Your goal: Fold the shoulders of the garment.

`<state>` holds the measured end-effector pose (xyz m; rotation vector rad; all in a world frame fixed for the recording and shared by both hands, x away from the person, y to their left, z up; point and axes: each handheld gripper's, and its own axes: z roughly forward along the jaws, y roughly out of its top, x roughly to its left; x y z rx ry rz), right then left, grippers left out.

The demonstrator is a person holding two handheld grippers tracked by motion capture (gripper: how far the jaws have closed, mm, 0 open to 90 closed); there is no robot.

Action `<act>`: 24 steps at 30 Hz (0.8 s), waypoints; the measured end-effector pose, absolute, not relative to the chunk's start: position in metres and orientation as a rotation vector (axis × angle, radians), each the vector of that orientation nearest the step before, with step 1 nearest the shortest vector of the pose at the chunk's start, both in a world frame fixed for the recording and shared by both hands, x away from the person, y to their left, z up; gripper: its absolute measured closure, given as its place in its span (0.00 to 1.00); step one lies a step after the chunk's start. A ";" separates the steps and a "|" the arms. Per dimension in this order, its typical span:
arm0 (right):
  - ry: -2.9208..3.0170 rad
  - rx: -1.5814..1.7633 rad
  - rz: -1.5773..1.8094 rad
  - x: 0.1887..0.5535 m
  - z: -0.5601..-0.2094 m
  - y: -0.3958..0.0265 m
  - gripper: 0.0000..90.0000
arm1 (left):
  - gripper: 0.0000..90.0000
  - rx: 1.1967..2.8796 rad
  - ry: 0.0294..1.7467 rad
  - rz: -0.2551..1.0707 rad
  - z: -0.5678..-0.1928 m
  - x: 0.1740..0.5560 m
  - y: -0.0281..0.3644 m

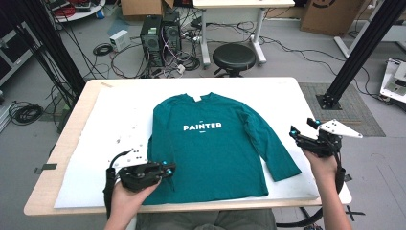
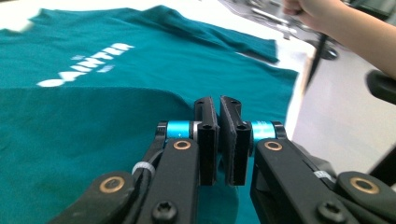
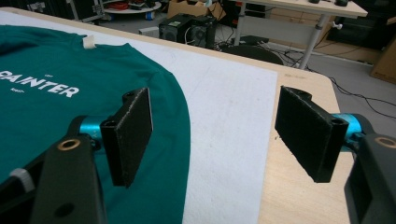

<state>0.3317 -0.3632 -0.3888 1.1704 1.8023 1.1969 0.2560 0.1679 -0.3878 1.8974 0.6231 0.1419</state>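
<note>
At the table's near edge, the left gripper (image 1: 168, 168) is clenched empty over the teal shirt (image 1: 210, 148); the right gripper (image 1: 302, 128) gapes released.

Teal long-sleeved T-shirt (image 1: 210, 148): matt knit cloth, flat white print | White mat (image 1: 287, 103): soft, finely rough | Tabletop (image 1: 64, 153): pale smooth wood | Left tool (image 2: 219, 140): matt black plastic, glossy blue metal collars, brass-coloured rivets

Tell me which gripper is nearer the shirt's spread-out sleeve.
Right. The right gripper hovers open just beyond the spread sleeve, off the shirt. The left gripper is shut over the shirt's opposite lower side.
</note>
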 end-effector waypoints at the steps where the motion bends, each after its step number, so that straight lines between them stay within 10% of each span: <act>1: 1.803 1.163 1.195 0.332 -0.389 -0.363 0.31 | 0.95 1.909 0.613 0.129 -0.389 0.257 0.163; 20: 1.802 1.164 1.194 0.332 -0.390 -0.366 0.31 | 0.94 2.051 0.483 -0.026 -0.412 0.277 0.090; 24: 1.800 1.171 1.190 0.332 -0.391 -0.367 0.31 | 0.75 2.050 0.493 -0.025 -0.416 0.277 0.086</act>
